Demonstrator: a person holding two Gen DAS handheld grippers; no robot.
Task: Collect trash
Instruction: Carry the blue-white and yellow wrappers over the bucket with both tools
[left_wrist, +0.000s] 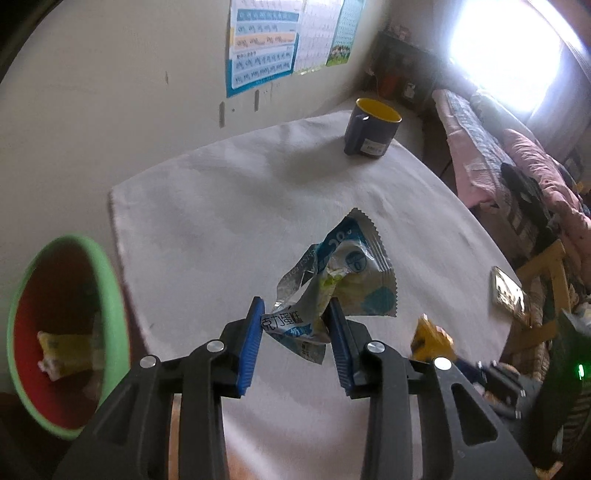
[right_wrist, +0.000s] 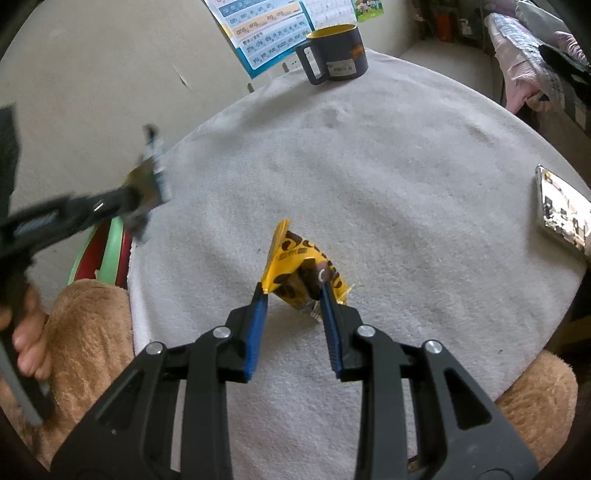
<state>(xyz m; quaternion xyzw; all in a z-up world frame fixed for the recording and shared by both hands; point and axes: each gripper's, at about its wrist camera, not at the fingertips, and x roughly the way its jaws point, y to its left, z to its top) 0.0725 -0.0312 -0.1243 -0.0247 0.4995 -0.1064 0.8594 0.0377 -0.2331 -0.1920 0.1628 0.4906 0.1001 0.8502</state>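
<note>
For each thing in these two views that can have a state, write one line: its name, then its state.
left gripper: shut on blue-white wrapper
blue-white wrapper: crumpled, torn open, lifted off the cloth
right gripper: jaws around yellow wrapper, grip unclear
yellow wrapper: crumpled, between the jaws
green bin: open, holding a wrapper
mug: upright
phone: lying flat, screen lit

Your crumpled blue-and-silver wrapper raised off the cloth, torn end between your left fingers, your yellow wrapper with brown print standing creased on the cloth, green red-lined bin tilted, scraps inside
</note>
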